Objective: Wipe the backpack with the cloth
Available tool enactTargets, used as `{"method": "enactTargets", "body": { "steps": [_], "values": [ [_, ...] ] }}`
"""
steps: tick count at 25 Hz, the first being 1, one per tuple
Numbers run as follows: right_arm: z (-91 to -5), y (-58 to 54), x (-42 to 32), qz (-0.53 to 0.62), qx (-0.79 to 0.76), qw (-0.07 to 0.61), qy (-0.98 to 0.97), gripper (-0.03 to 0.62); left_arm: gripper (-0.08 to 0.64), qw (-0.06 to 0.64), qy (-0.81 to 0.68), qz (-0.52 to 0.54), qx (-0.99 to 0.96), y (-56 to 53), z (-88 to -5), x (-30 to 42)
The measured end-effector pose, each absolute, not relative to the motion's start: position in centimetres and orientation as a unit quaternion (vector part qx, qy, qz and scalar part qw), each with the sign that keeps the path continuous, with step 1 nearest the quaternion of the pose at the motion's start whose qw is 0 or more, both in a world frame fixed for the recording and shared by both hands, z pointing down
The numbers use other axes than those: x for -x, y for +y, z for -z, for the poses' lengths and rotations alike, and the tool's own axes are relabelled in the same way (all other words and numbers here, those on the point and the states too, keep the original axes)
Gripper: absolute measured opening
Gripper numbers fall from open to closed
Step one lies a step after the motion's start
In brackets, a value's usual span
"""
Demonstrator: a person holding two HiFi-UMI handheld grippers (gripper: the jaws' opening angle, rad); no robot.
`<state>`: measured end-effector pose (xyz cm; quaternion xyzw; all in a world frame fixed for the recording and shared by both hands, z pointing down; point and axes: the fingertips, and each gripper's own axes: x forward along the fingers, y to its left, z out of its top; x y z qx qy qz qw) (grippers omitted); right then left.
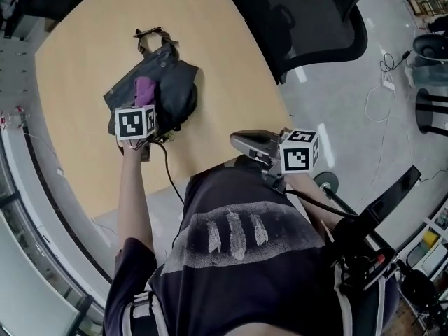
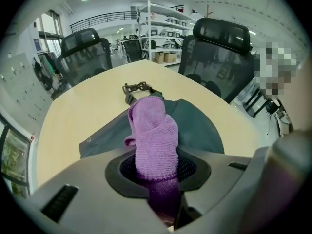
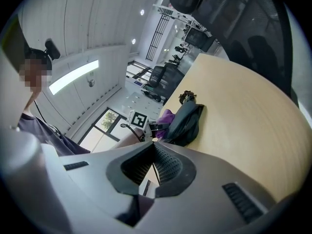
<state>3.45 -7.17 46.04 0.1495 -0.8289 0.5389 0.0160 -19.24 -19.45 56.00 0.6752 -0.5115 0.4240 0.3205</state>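
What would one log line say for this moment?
left hand-held gripper: shut on purple cloth | purple cloth: over backpack | right hand-held gripper: shut, empty, away from backpack | backpack: lying on table

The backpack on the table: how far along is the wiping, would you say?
Pick-up looks done: the left gripper has its jaws shut on the purple cloth. In hand: that cloth is held over the dark backpack lying on the table, though contact is unclear. Left: the wiping itself; nothing shows how much is cleaned. The right gripper hangs beside the table, jaws together, empty.
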Motion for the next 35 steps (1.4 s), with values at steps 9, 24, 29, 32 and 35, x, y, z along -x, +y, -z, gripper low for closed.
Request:
{"method": "enactTargets", "body": {
  "steps": [9, 24, 29, 32, 35],
  "values": [
    [-46.5, -7.4, -4.3, -0.534, -0.156, 0.009, -0.831, 0.003, 0.124, 0.281, -0.464, -0.463, -0.701, -22.1, -56.2, 13.6],
    [-45.6, -7.5, -6.1, -0.535, -0.171, 0.009, -0.828, 0.003, 0.124, 0.258, -0.366, -0.469, -0.762, -22.3, -55.9, 4.1],
    [-45.3, -7.2, -6.5, -0.532, -0.159, 0.015, -0.832, 0.003, 0.124, 0.261, -0.373, -0.437, -0.776, -21.9, -55.0, 2.6],
    [-45.5, -7.4, -6.5, -0.533, -0.154, 0.022, -0.832, 0.003, 0.124, 0.281, -0.406, -0.393, -0.776, -21.9, -52.9, 4.2],
    [-45.4, -7.7, -5.3, -0.539, -0.135, 0.035, -0.831, 0.003, 0.124, 0.291, -0.483, -0.367, -0.739, -22.5, -51.4, 11.5]
  ]
}}
